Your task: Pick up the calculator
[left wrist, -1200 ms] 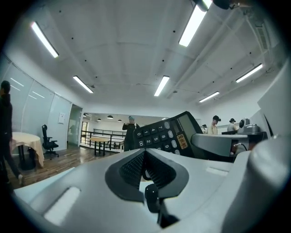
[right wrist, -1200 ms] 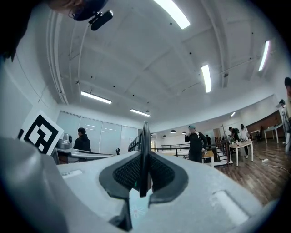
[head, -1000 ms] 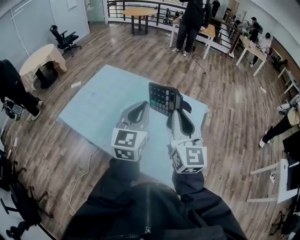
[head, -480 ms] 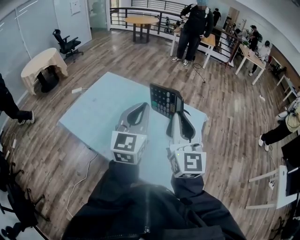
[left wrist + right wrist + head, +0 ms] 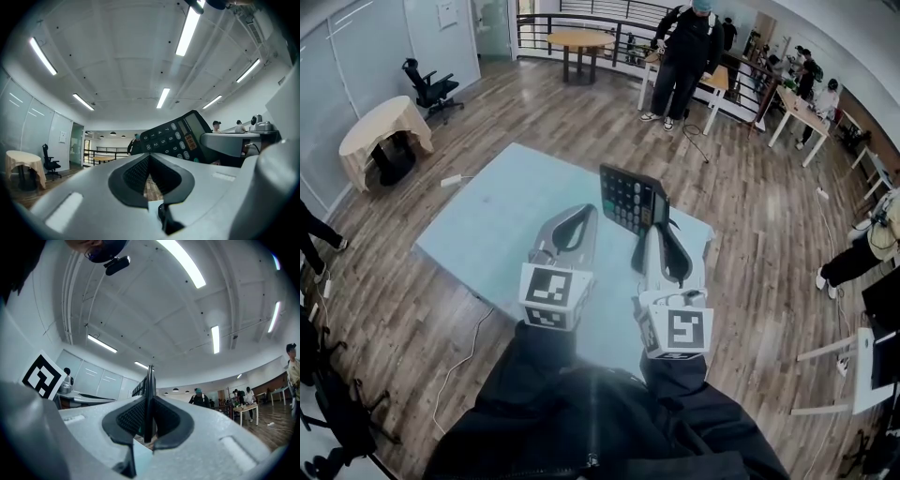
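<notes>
Fingers [image 5: 129, 420] of the right gripper [image 5: 149, 401] pinch the flat black plastic calculator [image 5: 630, 199] above the pale-blue table [image 5: 478, 225]; pick-up seems done.

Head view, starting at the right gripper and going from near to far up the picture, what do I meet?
right gripper → calculator, held up on edge in its jaws → standing person in dark clothes

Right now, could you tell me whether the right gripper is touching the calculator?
Touching. The right gripper view shows the calculator held edge-on in the right gripper, with its fingers pressed against both faces and no gap.
</notes>
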